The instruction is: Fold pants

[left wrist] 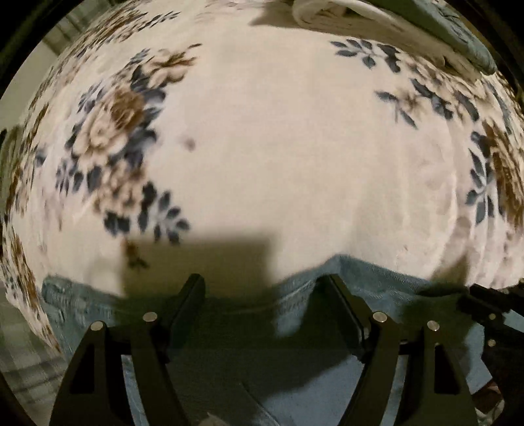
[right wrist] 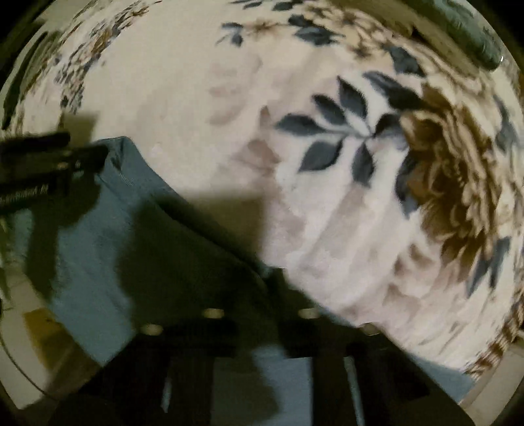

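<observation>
My left claw (left wrist: 262, 291) hangs spread wide over the jeans (left wrist: 376, 288), which lie on the flowered blanket (left wrist: 278, 147). My right claw (right wrist: 262, 314) looks clenched; whether denim is pinched, I cannot tell. One-sided pulling could skew the fold.

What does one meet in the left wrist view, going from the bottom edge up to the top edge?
Left gripper with open fingers → blue jeans → floral blanket → white folded cloth.
</observation>
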The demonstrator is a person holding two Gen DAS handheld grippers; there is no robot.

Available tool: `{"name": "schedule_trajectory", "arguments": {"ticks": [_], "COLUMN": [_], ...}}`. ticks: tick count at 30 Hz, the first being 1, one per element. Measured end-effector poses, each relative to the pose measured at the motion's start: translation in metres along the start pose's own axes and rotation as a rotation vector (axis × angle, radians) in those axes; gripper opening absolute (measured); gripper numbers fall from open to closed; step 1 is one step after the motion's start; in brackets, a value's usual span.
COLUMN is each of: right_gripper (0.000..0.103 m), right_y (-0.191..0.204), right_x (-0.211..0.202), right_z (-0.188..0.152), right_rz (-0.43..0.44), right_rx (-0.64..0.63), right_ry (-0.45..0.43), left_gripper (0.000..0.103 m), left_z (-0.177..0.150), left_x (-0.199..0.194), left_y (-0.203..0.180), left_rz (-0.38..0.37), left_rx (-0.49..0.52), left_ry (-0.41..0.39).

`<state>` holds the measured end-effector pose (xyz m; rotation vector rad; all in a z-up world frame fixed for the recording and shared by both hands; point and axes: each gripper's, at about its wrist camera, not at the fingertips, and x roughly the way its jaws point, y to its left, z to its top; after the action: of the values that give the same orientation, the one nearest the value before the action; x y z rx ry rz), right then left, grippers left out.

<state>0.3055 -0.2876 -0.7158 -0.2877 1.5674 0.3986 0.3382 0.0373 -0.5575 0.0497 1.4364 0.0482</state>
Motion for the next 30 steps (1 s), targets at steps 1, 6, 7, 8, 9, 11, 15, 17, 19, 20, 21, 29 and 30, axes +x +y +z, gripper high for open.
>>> {"name": "schedule_trajectory", "arguments": {"ticks": [1,6,7,8,9,11,15,17,19,20,21,29,30], "right_gripper": [0.006,0.003,0.003,0.002,0.002,0.0,0.0,0.005,0.036,0.069,0.08,0.08,0.08], "right_y": [-0.006,-0.004,-0.006,-0.014,-0.022,-0.041,-0.1,-0.122,-0.149,-0.167,-0.179,-0.277,-0.289], "right_x": [-0.003,-0.011,-0.011,-0.011,-0.01,-0.007,-0.015,-0.028,-0.043,-0.051,-0.059,-0.087,-0.084], "right_z": [-0.004,-0.017,-0.018,-0.02,-0.02,-0.019,-0.025,-0.037,-0.058,-0.072,-0.089,-0.322,-0.355], "right_rz": [-0.006,-0.072,-0.079,-0.085,-0.082,-0.104,0.005,0.088,0.186,0.218,0.246,0.261,0.25], "right_rx": [0.011,0.036,0.061,0.101,0.14,0.218,0.389,0.422,0.515,0.565,0.619,1.172,1.238], "right_ry": [-0.016,-0.093,-0.103,-0.109,-0.109,-0.104,-0.093,-0.089,-0.1,-0.118,-0.143,-0.292,-0.29], "left_gripper": [0.074,0.074,0.074,0.074,0.074,0.074,0.076,0.076,0.076,0.076,0.076,0.076,0.076], "left_z": [0.005,0.024,0.024,0.024,0.025,0.02,0.008,0.006,0.003,0.001,-0.003,-0.047,-0.054], "left_x": [0.001,0.014,0.016,0.018,0.02,0.023,0.023,0.008,-0.009,-0.02,-0.029,-0.038,-0.03], "left_y": [-0.002,0.005,0.003,-0.001,-0.001,-0.007,-0.015,-0.017,-0.022,-0.029,-0.037,-0.147,-0.168], "left_rz": [0.007,0.018,0.023,0.027,0.031,0.035,0.028,0.016,-0.015,-0.038,-0.06,-0.184,-0.211], "left_rx": [0.002,-0.007,-0.003,0.0,0.004,0.004,-0.017,-0.032,-0.037,-0.033,-0.025,0.09,0.105], "left_ry": [-0.006,0.009,0.008,0.006,0.003,0.0,0.004,-0.005,-0.026,-0.038,-0.046,0.05,0.082]}}
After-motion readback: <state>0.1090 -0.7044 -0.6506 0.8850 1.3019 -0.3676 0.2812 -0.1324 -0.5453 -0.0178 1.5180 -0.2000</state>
